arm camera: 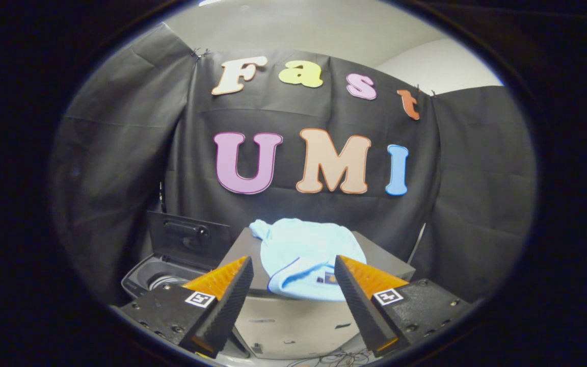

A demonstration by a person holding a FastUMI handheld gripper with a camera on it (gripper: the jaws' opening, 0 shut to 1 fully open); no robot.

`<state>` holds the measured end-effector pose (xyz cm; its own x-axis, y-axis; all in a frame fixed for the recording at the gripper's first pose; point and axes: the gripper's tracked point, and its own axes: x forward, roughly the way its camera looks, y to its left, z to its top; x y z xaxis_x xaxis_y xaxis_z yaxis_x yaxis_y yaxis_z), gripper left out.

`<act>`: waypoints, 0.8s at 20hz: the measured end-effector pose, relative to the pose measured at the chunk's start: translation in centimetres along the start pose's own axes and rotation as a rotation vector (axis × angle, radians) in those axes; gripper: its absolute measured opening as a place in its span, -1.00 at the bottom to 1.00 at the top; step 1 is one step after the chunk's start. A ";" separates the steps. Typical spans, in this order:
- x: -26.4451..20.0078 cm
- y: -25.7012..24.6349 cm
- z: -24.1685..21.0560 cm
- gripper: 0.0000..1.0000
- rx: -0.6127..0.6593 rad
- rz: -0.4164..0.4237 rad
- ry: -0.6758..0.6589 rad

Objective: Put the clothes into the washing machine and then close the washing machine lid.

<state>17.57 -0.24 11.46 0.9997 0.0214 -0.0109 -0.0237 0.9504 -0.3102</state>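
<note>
A light blue garment (pixel 306 255) lies crumpled on a dark grey box top (pixel 385 257), just ahead of my fingers and partly between them. My gripper (pixel 293 267) is open, its two black-and-orange fingers (pixel 224 300) spread wide with nothing pressed between them. To the left of the box, beyond my left finger, stands a small black washing machine (pixel 143 278) with its drum opening (pixel 163 280) showing. Its dark lid (pixel 186 237) stands raised behind the opening.
The grey box has a pale front face (pixel 293 318) below the garment. Loose wires (pixel 331 359) lie on the floor under the fingers. Black cloth walls close in behind and on both sides.
</note>
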 end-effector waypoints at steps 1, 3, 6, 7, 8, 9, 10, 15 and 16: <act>1.6 -0.2 0.4 0.94 -0.008 -0.002 0.003; 4.6 -0.7 0.7 0.94 0.010 -0.011 0.031; 8.3 -0.9 0.5 0.94 0.011 -0.018 0.073; 9.5 -1.3 0.4 0.94 -0.001 -0.024 0.089; 10.9 -1.3 0.3 0.94 -0.007 -0.023 0.109; 12.2 -1.1 -0.3 0.94 -0.016 -0.008 0.148; 13.1 -1.1 -1.2 0.94 -0.032 0.002 0.199; 17.2 -3.6 -3.7 0.97 -0.101 -0.049 0.357; 17.5 -4.3 -4.6 0.97 -0.077 -0.072 0.402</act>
<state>35.14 -5.33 8.26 0.9180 -0.1818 -0.3524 0.0307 0.9186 -0.3940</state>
